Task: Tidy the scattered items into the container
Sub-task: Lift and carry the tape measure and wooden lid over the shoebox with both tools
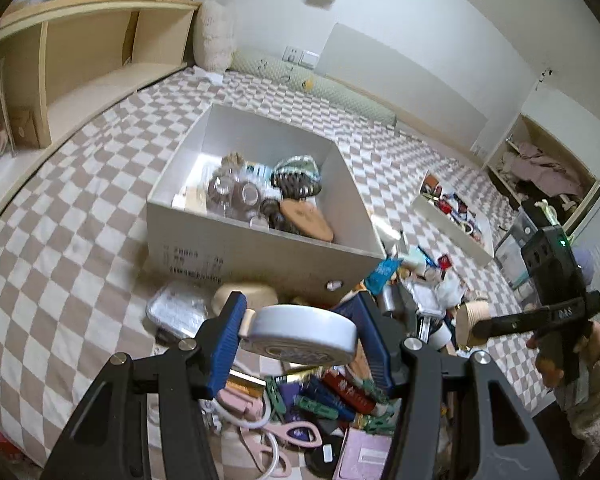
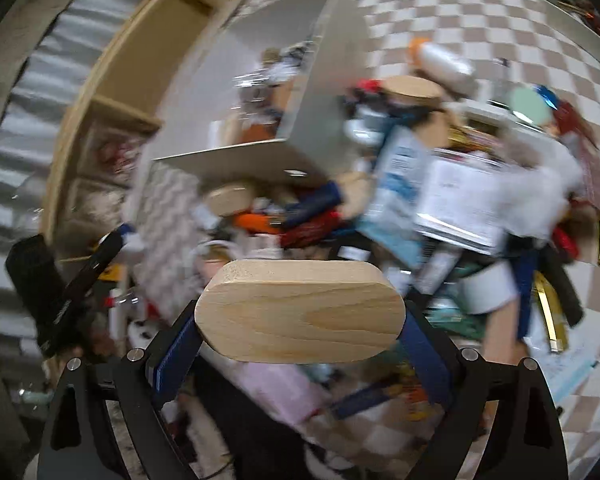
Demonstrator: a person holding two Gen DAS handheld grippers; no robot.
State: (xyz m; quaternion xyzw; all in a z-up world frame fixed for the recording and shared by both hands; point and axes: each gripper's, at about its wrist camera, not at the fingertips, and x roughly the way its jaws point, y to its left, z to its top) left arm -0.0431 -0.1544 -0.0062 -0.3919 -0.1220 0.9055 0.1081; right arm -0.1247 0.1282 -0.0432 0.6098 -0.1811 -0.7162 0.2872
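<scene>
My left gripper (image 1: 300,332) is shut on a round white tape-like disc (image 1: 304,334), held above the pile of scattered items (image 1: 320,392) just in front of the white box (image 1: 260,248). The box holds several items, among them glass jars and a wooden piece. My right gripper (image 2: 300,316) is shut on an oval wooden block (image 2: 300,310), held over the pile (image 2: 420,184), with the white box (image 2: 300,120) ahead to the left. The right gripper also shows in the left wrist view (image 1: 476,320), at the right, holding the wooden block (image 1: 472,318).
The checkered bed cover (image 1: 80,220) spreads all around. A wooden shelf (image 1: 100,60) runs along the far left. A second shallow white tray (image 1: 456,212) with small items lies to the right. Pink scissors (image 1: 296,434) and a foil tray (image 1: 176,308) lie in the pile.
</scene>
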